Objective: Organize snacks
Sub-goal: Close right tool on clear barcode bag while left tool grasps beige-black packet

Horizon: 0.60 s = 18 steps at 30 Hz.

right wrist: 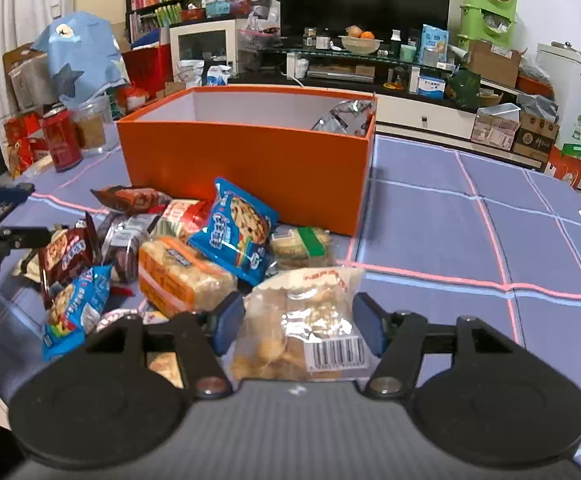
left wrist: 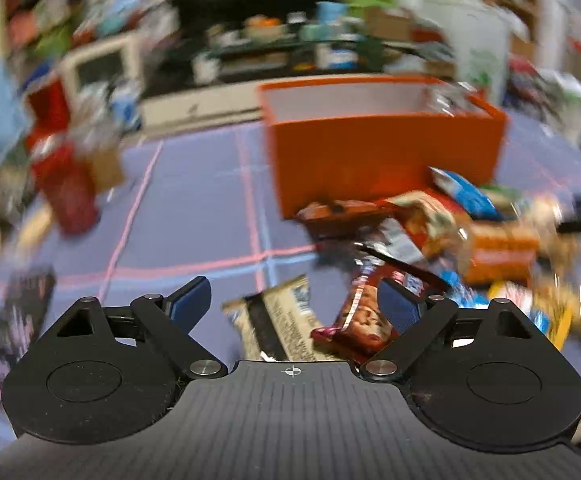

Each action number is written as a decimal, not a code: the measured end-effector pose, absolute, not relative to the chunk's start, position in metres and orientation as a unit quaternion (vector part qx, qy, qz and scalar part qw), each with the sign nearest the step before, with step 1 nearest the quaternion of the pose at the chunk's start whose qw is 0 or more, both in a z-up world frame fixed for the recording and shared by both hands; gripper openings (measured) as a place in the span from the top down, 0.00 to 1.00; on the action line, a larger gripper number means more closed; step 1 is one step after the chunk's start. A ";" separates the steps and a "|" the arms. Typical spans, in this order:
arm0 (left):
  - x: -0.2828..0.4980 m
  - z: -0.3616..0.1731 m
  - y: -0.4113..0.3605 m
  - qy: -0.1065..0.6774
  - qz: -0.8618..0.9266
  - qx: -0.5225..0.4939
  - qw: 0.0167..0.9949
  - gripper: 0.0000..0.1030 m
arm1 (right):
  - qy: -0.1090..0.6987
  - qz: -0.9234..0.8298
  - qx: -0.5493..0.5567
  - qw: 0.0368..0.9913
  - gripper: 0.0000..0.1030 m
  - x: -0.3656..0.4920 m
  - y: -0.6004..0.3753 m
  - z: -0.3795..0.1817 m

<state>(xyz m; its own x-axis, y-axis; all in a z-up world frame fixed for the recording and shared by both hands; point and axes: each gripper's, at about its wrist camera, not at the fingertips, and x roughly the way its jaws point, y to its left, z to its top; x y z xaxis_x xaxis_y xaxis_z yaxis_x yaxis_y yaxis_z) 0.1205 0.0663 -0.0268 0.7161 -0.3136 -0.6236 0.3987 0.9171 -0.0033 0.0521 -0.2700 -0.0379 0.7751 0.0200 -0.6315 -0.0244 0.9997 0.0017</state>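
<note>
Left wrist view, blurred: the left hand-held gripper (left wrist: 292, 300) hangs wide open and empty above a beige packet (left wrist: 278, 326) and a dark red cookie packet (left wrist: 364, 312), with the orange box (left wrist: 386, 152) beyond on the counter (left wrist: 194, 220).

Right wrist view: the right hand-held gripper (right wrist: 296, 326) is open, its pads either side of a clear snack bag (right wrist: 304, 328); whether they touch it is unclear. The snack pile (right wrist: 194, 248) lies in front of the orange box (right wrist: 250, 160), which holds a silver packet (right wrist: 342, 118).
</note>
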 end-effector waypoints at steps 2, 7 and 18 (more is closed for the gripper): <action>0.128 -0.028 0.075 0.337 -0.165 0.017 0.927 0.25 | 0.332 0.008 0.001 0.943 0.38 0.054 -0.270 -0.037; 0.141 -0.027 0.092 0.342 -0.090 -0.047 0.934 0.22 | 0.326 -0.003 -0.002 0.945 0.38 0.056 -0.266 -0.038; 0.139 -0.055 0.054 0.379 -0.108 0.021 0.919 0.24 | 0.345 -0.008 -0.019 0.939 0.33 0.059 -0.264 -0.049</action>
